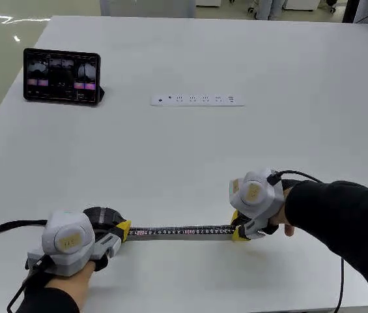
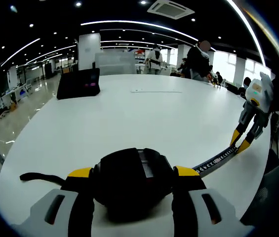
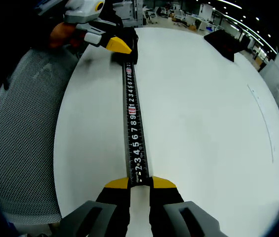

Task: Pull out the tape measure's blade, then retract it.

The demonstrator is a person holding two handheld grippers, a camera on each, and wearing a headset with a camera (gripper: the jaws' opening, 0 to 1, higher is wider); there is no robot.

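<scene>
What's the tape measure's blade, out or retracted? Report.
Out: the blade stretches from the case held by the left gripper to the right gripper, shut on its end.

The drawn blade (image 1: 180, 231) spans the near table (image 1: 268, 130) edge; beyond it (well apart) stand a tablet (image 1: 62, 76) and power strip (image 1: 197, 100).

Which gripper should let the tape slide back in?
Probably right: the right gripper pinches the tip of the dark numbered metal blade, while the left gripper clamps the black rounded case.
</scene>
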